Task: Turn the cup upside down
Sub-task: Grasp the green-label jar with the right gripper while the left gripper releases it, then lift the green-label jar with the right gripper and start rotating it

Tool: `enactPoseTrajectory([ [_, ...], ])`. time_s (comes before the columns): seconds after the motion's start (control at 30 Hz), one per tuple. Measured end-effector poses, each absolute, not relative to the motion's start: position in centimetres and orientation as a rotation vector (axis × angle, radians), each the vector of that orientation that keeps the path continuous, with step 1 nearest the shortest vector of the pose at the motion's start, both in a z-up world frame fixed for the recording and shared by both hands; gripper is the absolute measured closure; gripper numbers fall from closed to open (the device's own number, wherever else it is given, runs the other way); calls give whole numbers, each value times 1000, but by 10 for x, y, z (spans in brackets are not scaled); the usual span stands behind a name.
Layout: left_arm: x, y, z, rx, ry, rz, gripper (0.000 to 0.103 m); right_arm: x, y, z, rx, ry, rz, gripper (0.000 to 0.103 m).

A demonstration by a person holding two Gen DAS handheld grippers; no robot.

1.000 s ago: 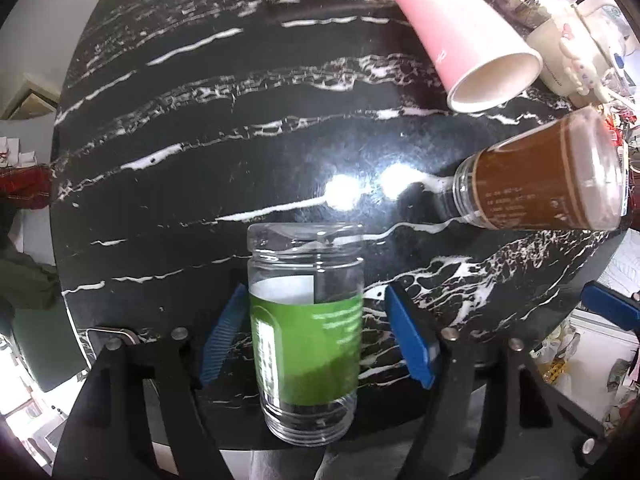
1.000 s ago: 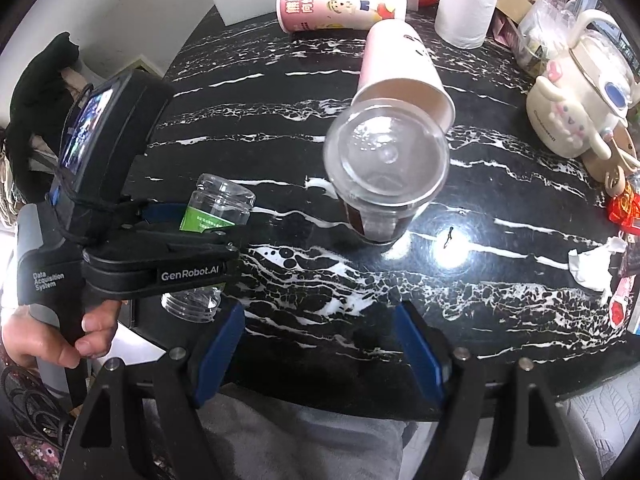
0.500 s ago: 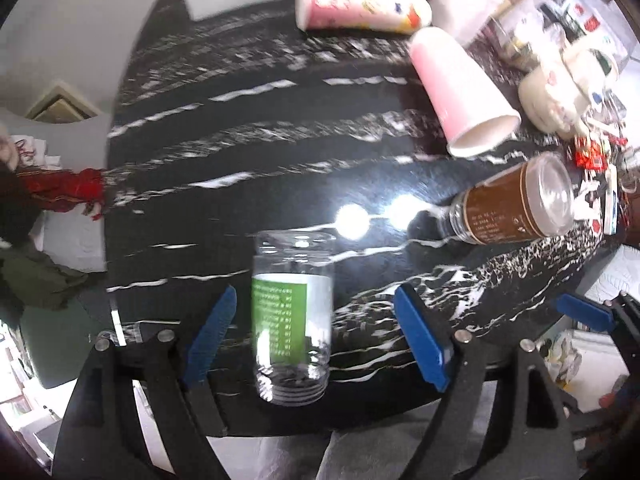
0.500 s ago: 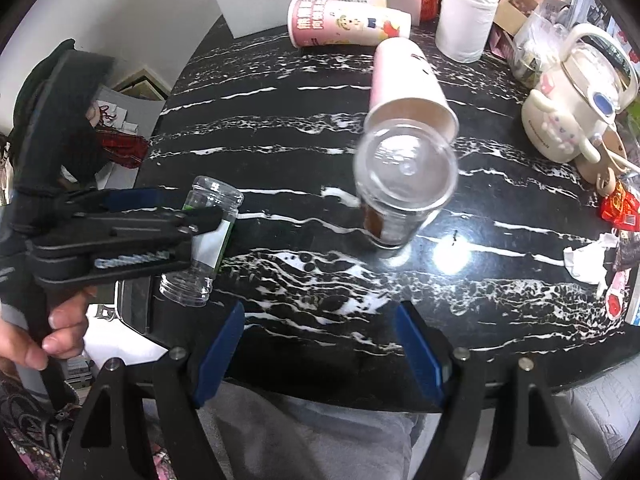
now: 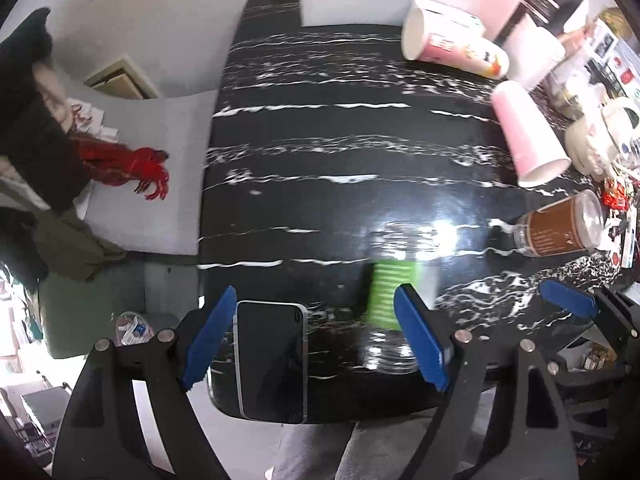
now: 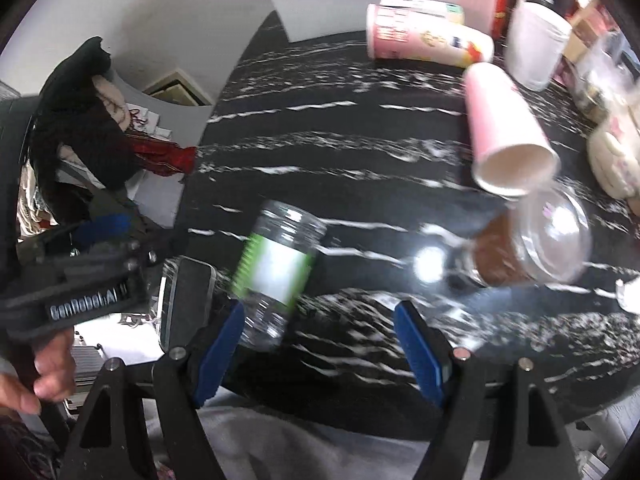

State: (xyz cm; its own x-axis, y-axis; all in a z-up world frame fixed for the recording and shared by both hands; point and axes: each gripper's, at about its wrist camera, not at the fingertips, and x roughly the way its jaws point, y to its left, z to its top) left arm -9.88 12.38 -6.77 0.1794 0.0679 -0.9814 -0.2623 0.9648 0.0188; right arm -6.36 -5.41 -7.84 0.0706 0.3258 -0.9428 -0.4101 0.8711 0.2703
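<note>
Beside left claw point(image 5: 318, 344) right finger: green-label jar point(image 5: 394, 292) upright; both claws spread, empty.

A black worktop point(image 5: 320, 140) with white marble veining carries everything here. Near its front edge a dark phone point(image 5: 272, 360) lies flat, screen up. To the right of it a clear jar with a green label point(image 6: 276, 272) rests on the surface, blurred, so whether it stands or lies cannot be told. Farther right a clear lidded cup with a brown band point(image 5: 560, 228) sits, apparently upside down, just beside a pink paper cup point(image 5: 528, 136) lying on its side. Toward the back a printed pink cup point(image 5: 452, 44) also lies on its side, with a white cup point(image 6: 536, 48) beside it.
</note>
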Motion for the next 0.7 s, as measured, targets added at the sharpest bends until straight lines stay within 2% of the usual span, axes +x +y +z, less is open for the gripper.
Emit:
enactPoseTrajectory([
  [0.33,-110,166,-84,-206,1388,272,23,-51,-9,-104,-48,1446,487,26],
  [0.7,-92,169,-115,-191,1429,251,23,-38,-4,-145,-63,1519,361,25],
])
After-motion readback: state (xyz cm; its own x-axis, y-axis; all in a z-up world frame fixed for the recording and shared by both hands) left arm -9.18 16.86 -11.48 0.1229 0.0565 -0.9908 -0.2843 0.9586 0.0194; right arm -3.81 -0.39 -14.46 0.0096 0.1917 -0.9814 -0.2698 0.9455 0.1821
